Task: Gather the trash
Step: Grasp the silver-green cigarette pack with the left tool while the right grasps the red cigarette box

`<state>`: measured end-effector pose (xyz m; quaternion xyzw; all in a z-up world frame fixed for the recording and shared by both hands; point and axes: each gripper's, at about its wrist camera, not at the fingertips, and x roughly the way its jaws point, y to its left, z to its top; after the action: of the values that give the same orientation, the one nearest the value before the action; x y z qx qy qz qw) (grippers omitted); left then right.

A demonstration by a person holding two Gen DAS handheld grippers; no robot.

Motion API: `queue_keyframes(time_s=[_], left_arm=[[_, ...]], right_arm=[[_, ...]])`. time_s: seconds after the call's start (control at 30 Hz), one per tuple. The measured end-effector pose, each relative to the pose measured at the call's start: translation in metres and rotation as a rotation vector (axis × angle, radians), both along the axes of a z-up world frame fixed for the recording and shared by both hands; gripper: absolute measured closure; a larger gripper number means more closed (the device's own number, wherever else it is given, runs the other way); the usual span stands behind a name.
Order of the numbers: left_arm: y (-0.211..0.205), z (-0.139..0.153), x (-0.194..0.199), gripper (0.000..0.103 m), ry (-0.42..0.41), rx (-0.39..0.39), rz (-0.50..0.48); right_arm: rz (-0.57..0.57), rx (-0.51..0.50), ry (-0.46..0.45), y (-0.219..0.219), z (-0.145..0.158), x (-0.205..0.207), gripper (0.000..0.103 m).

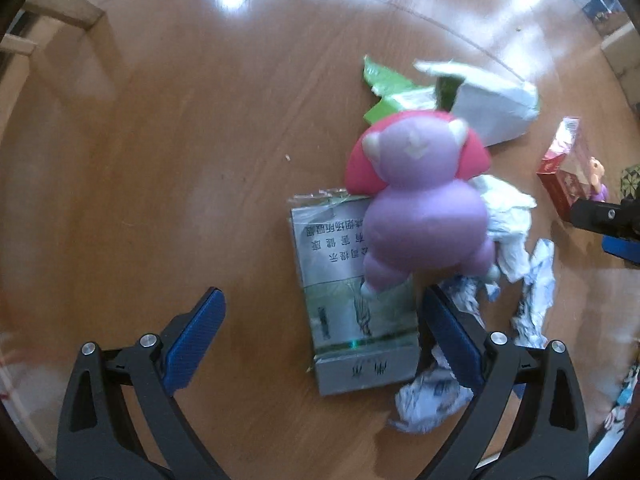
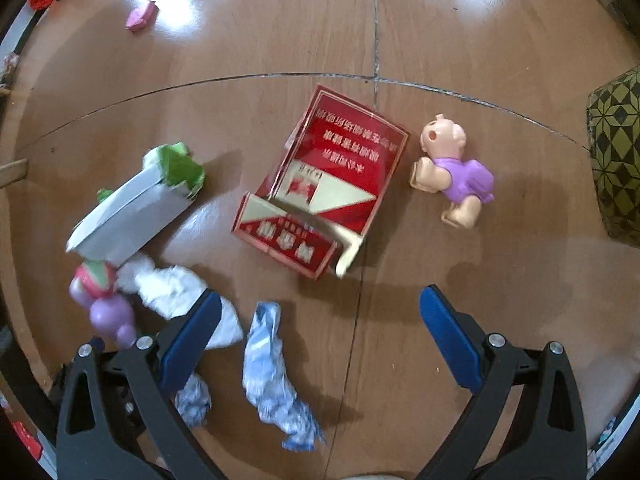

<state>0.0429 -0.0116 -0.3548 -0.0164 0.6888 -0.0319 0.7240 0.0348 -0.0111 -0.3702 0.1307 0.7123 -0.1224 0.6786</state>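
My left gripper (image 1: 322, 312) hangs open over a grey-green cigarette pack (image 1: 352, 300) lying flat on the wooden table, with the pack partly between its fingers. A purple toy with a pink cap (image 1: 420, 208) rests on the pack's far end. Crumpled white paper (image 1: 508, 216) and blue-white wrappers (image 1: 432, 396) lie to the right. A torn white and green carton (image 1: 480, 100) sits behind the toy. My right gripper (image 2: 320, 316) is open above a red cigarette pack (image 2: 320, 184), with a blue-white wrapper (image 2: 272, 368) lying between its fingers.
A small pig figure in purple (image 2: 452, 168) lies right of the red pack. A pink scrap (image 2: 140, 16) sits far back left. A patterned green-black box (image 2: 616, 152) stands at the right edge. A wooden chair (image 1: 52, 16) is at the table's left rim.
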Motion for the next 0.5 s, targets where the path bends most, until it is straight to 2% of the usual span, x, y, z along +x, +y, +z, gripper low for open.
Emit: queue_keyframes(time_s=[0.2, 0.27, 0.3, 0.33, 0.37, 0.4, 0.43, 0.5], left_arm=[[-0.005, -0.005, -0.003, 0.007, -0.055, 0.07, -0.042], [-0.004, -0.003, -0.004, 0.01, -0.056, 0.073, -0.034], [-0.005, 0.001, -0.008, 0.018, -0.059, 0.074, -0.032], [-0.003, 0.004, -0.008, 0.034, -0.069, 0.074, -0.031], [-0.002, 0.01, -0.008, 0.045, -0.082, 0.075, -0.038], [-0.002, 0.012, -0.006, 0.048, -0.066, 0.074, -0.049], [0.002, 0.013, -0.003, 0.048, -0.033, 0.04, -0.039], [0.013, 0.02, 0.0, 0.049, -0.017, 0.006, -0.005]], right_arm=[[-0.089, 0.028, -0.011, -0.009, -0.015, 0.017, 0.007], [-0.107, 0.033, 0.021, -0.01, -0.026, 0.023, 0.012], [-0.1, -0.002, 0.027, -0.01, -0.027, 0.026, 0.017], [-0.083, -0.03, 0.025, -0.008, -0.025, 0.029, 0.023], [-0.057, -0.059, 0.02, -0.007, -0.021, 0.032, 0.038], [-0.054, -0.027, 0.011, -0.008, -0.018, 0.033, 0.039], [-0.054, 0.0, 0.017, -0.008, -0.015, 0.034, 0.039], [-0.03, -0.018, 0.007, -0.01, 0.003, 0.034, 0.04]])
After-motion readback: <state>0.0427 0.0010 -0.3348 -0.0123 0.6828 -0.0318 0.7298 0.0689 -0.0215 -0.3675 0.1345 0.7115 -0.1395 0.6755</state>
